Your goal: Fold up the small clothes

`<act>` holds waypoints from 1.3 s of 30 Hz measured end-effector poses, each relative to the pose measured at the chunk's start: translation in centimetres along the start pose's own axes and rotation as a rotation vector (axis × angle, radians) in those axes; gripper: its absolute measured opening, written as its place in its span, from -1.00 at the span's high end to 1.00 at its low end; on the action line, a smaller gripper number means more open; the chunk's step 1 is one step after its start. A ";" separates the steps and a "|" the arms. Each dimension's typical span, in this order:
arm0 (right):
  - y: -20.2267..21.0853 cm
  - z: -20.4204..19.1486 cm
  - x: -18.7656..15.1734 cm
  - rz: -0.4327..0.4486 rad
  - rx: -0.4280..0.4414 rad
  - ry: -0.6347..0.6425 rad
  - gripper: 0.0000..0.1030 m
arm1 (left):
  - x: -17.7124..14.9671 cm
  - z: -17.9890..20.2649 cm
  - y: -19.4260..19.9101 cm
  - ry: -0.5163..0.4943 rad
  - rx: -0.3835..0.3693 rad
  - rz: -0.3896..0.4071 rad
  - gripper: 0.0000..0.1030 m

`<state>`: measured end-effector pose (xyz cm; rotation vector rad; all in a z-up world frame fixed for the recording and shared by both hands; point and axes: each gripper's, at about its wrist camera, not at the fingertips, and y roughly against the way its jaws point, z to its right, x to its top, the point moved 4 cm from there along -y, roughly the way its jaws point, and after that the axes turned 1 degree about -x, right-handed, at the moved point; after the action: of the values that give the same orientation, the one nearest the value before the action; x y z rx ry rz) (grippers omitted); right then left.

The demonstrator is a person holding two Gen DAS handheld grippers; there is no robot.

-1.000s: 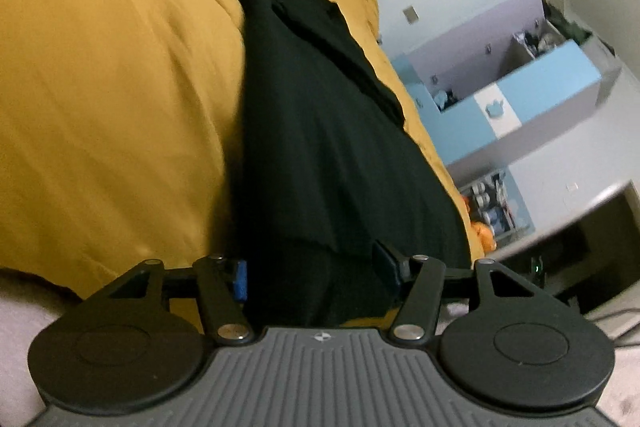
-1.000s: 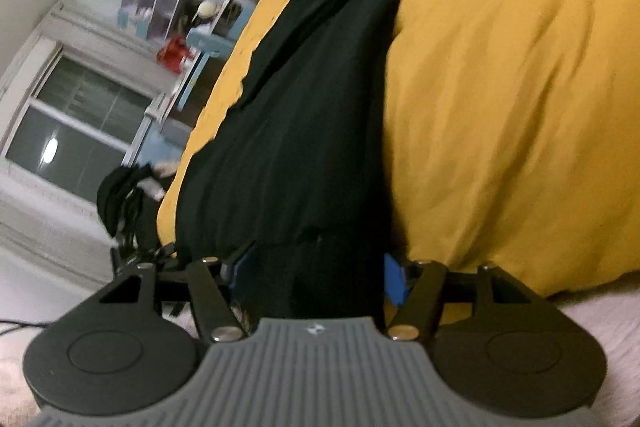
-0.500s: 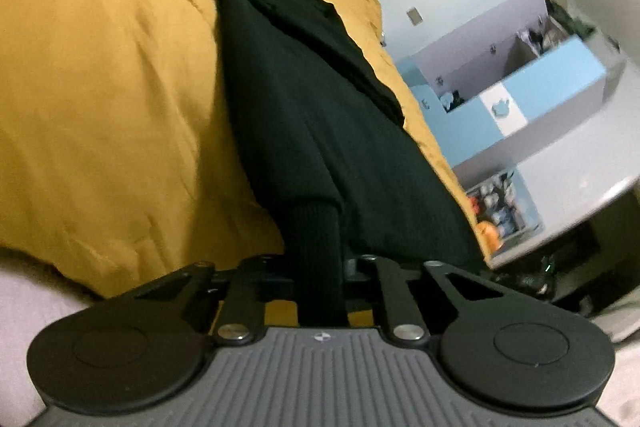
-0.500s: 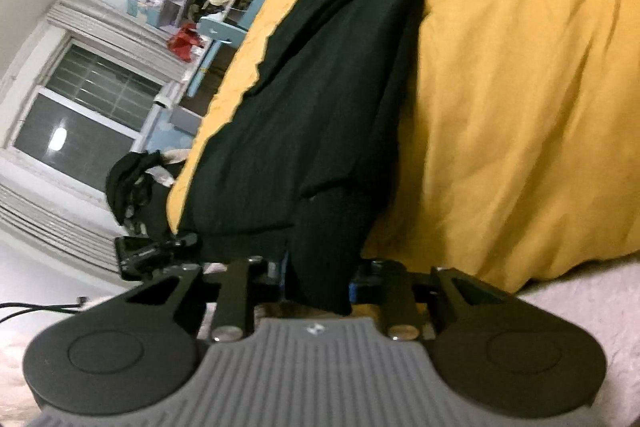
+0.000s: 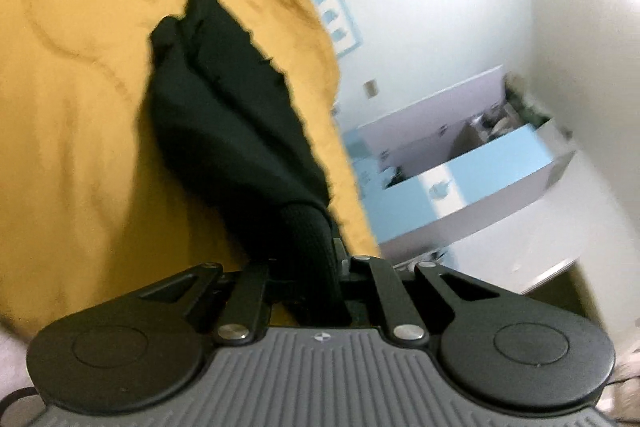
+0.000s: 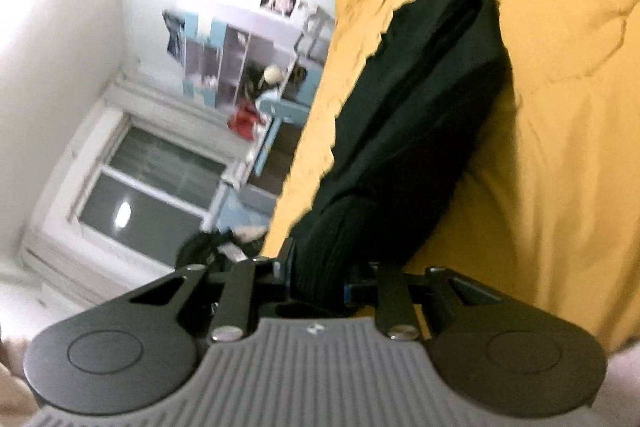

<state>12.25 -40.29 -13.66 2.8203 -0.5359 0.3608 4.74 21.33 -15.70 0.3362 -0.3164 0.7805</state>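
Note:
A black garment (image 5: 224, 131) lies over a mustard-yellow bedspread (image 5: 68, 107), stretched away from me and lifted at its near end. My left gripper (image 5: 308, 267) is shut on its ribbed hem, which bunches between the jaws. In the right wrist view the same black garment (image 6: 412, 123) runs up the bedspread (image 6: 560, 107), and my right gripper (image 6: 320, 279) is shut on the other ribbed hem corner. The fingertips of both grippers are hidden by the cloth.
A blue and grey shelf unit (image 5: 472, 179) stands against the white wall beside the bed. A window (image 6: 152, 187), a blue chair with red cloth (image 6: 248, 119) and shelves (image 6: 228, 63) lie off the bed's other side.
Both grippers went from open around the hem to shut on it. They have lifted it, so the garment now gathers into a narrower bundle and the views tilt up toward the walls.

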 end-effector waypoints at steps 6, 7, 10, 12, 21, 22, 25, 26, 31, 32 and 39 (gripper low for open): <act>-1.7 -1.3 4.2 0.126 0.055 -0.035 0.69 | 5.3 0.2 -3.0 0.018 -0.033 0.070 0.80; -2.0 -1.5 5.2 0.145 0.063 -0.041 0.69 | 6.7 0.1 -3.8 0.020 -0.034 0.076 0.80; -3.2 -1.8 9.1 0.206 0.069 -0.048 0.69 | 10.3 -0.3 -5.7 0.021 -0.033 0.092 0.80; -4.4 -1.9 12.0 0.236 0.044 -0.040 0.70 | 13.0 -0.7 -7.1 0.013 -0.032 0.103 0.80; -14.8 1.0 27.0 0.295 -0.047 0.016 0.71 | 25.1 -4.2 -17.0 -0.024 0.034 0.119 0.83; -16.1 1.7 28.6 0.305 -0.059 0.011 0.71 | 26.4 -4.8 -18.2 -0.031 0.048 0.125 0.83; -20.1 3.9 32.7 0.320 -0.112 0.008 0.71 | 29.3 -7.3 -21.6 -0.049 0.135 0.112 0.82; -21.5 4.8 34.0 0.323 -0.139 0.002 0.70 | 29.9 -8.4 -22.7 -0.049 0.171 0.108 0.80; -27.9 10.5 38.3 0.340 -0.387 -0.045 -0.04 | 30.9 -14.1 -26.5 0.081 0.366 0.009 0.74; -27.9 11.4 38.1 0.364 -0.437 -0.084 -0.08 | 30.7 -14.1 -26.2 0.092 0.352 0.015 0.67; -23.1 7.9 33.4 0.314 -0.291 -0.044 -0.32 | 30.1 -8.1 -18.0 -0.006 0.294 0.118 -0.18</act>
<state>52.84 -32.57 -16.00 2.4699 -0.9611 0.2535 39.17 31.59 -14.26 0.6003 -0.2283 0.9440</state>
